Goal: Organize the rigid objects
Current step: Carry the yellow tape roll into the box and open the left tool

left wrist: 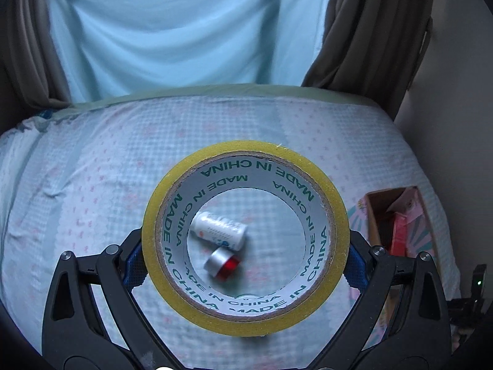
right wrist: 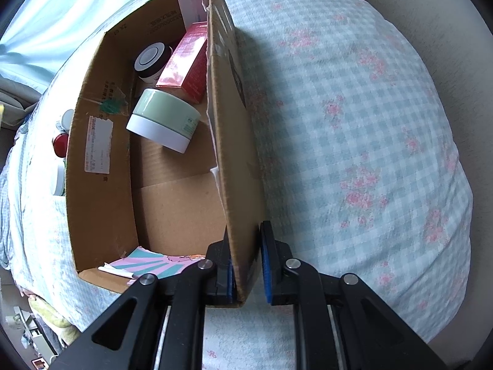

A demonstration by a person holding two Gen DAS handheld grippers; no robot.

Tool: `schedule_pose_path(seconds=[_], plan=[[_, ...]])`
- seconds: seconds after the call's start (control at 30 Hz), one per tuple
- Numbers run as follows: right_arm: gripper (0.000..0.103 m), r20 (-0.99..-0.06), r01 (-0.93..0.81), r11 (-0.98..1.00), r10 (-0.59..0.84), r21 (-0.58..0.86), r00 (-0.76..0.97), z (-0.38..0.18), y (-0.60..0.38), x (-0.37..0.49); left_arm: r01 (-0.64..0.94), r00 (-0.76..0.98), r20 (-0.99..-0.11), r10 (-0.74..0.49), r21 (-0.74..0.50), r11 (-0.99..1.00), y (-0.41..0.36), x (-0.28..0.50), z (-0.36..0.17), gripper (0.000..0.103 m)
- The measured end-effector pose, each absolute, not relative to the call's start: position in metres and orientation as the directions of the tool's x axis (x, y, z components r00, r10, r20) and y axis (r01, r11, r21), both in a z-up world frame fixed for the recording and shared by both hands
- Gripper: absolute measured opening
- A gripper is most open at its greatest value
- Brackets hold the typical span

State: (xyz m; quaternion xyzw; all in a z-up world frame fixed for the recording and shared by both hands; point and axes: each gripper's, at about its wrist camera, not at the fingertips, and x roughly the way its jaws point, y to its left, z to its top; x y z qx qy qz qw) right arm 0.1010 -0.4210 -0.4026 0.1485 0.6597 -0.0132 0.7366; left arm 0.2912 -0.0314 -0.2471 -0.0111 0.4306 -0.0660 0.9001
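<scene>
Nearest the left wrist camera, the left tongs (left wrist: 245, 265) pinch a roll of yellow tape (left wrist: 245, 237) by its outer rim, one blue pad on each side, the roll held up off the bed with its cardboard core facing the lens; through the core a small white bottle (left wrist: 219, 230) and a silver-and-red cap-like cylinder (left wrist: 222, 265) lie on the bedding below; the right tongs (right wrist: 246, 262) are pressed together on the near wall of the cardboard box (right wrist: 234, 141), one pad inside and one outside, seemingly steadying it; the step in hand looks like carrying the tape across to that box, so the grip should stay square on the rim, the roll be carried well above the two loose items, and it be lowered onto the bare cardboard floor at the near end, clear of the green-lidded jar (right wrist: 163, 120), the black-rimmed jar (right wrist: 152, 60) and the red carton (right wrist: 188, 61) crowded at the far end; the right hand ought to keep the box wall still on the soft surface; the bed (right wrist: 354, 123) wears a pale checked cover with pink flowers; beyond it hang a light blue curtain (left wrist: 172, 24) and brown drapes (left wrist: 369, 27).
</scene>
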Motion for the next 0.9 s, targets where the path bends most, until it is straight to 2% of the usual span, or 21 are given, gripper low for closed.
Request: schedule_pose_path(seconds=[0.27,0.53,0.73,0.9], plan=[[0.014,-0.972,0.171,0.960,0.203,0.221,0.114,-0.401,-0.427,0.104,0.215,0.603,-0.756,-0.255,-0.154,0.964,-0.157,0.290,-0.225,0.097],[0.015,-0.970,0.167,0.958,0.214,0.232,0.115,-0.401,-0.428,0.106,0.307,0.484,-0.811,-0.328,-0.193,0.932,-0.265,0.291,-0.280,0.097],[0.015,-0.970,0.158,0.960,0.216,0.232,0.111,-0.400,-0.429,0.108,0.328,0.410,-0.852,-0.326,-0.196,0.924,-0.306,0.294,-0.328,0.097],[0.015,-0.970,0.147,0.962,0.216,0.231,0.111,-0.401,-0.425,0.105,0.337,0.384,-0.876,-0.292,-0.161,0.927,-0.319,0.299,-0.342,0.097]])
